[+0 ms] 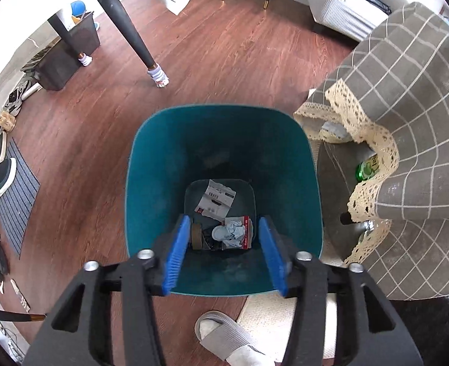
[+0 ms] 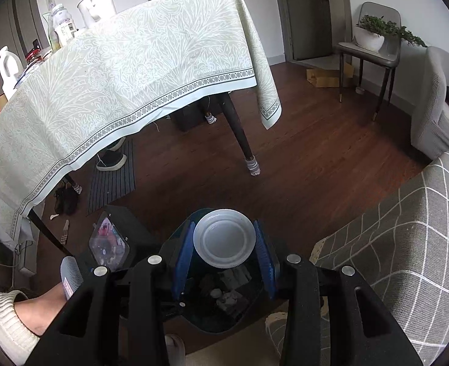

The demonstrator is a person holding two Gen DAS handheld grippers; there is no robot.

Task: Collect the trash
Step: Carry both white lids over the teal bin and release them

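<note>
A teal trash bin [image 1: 151, 183] stands on the wood floor. At its bottom lie a torn paper label [image 1: 216, 198], crumpled tissue [image 1: 229, 233] and a red wrapper. My left gripper [image 1: 226, 250] is open and empty over the bin's mouth. My right gripper [image 2: 224, 247] is shut on a white plastic lid [image 2: 222, 242], held over the same bin [image 2: 194, 320], whose trash [image 2: 229, 292] shows below.
A low table with a grey checked cloth [image 1: 422, 106] stands right of the bin, a green bottle [image 1: 367, 167] beneath it. A dining table under a pale cloth [image 2: 117, 76] stands across the floor. A slippered foot [image 1: 224, 338], a mat [image 1: 14, 195] and shoes are nearby.
</note>
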